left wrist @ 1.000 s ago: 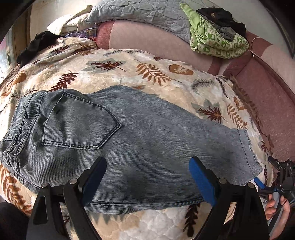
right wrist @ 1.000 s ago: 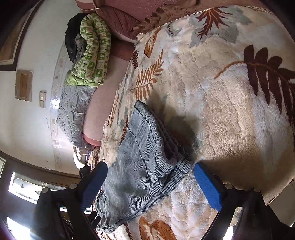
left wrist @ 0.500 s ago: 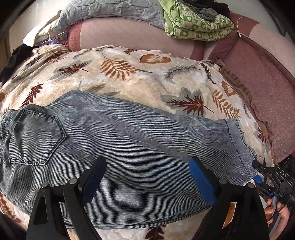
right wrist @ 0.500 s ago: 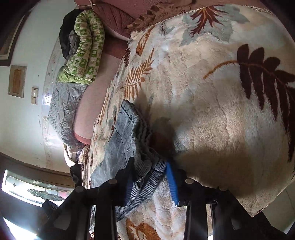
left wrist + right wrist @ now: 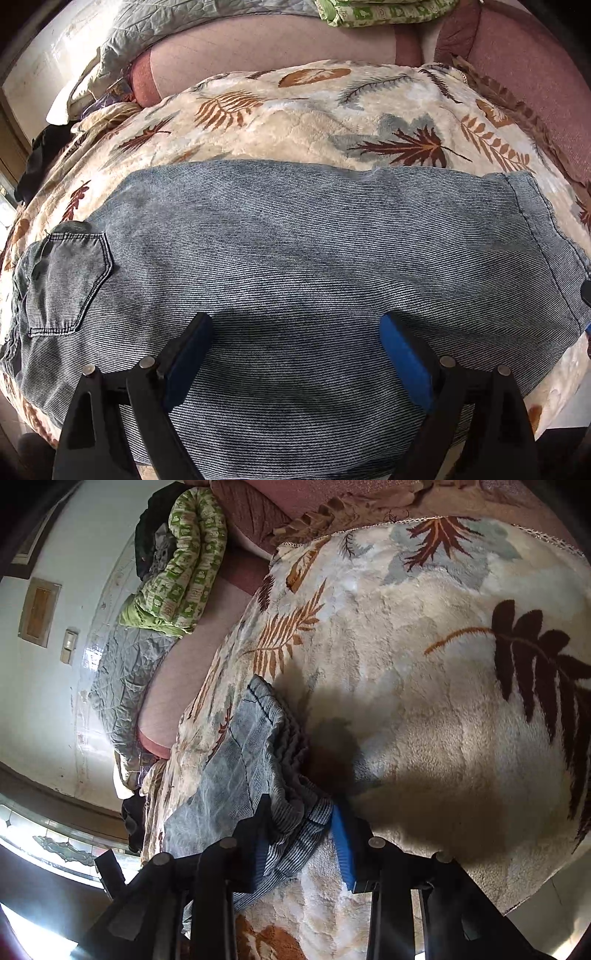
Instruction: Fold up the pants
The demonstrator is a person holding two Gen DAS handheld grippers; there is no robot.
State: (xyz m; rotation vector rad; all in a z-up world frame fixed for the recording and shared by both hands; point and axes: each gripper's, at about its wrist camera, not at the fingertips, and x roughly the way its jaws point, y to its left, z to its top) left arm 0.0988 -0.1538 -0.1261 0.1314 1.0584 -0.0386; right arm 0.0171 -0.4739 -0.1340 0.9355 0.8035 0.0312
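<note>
Bed blanket (image 5: 314, 110): cream plush with brown, orange and grey leaf print; covers the whole work surface in both views.
Pants (image 5: 295, 251): grey-blue striped denim, laid flat across the blanket, one leg stacked on the other; waist end at the left of the left wrist view, hem end at the right.
Grey quilt (image 5: 122, 679): crumpled, lying on the pink surface beyond the blanket.
Green patterned bedding (image 5: 184, 565): rolled bundle next to the grey quilt, near the wall.
Back pocket (image 5: 70, 280): stitched patch on the upper layer, near the waist end.
Hem (image 5: 266, 716): stacked leg cuffs, layered edges visible in the right wrist view, bunched where they meet the tool.
Left gripper (image 5: 295, 350): fingers spread wide apart, hovering low over the mid-leg of the pants; nothing between the blue pads (image 5: 406, 362).
Right gripper (image 5: 301, 834): fingers drawn together, clamped on the near corner of the hem, fabric pinched between the pads.
</note>
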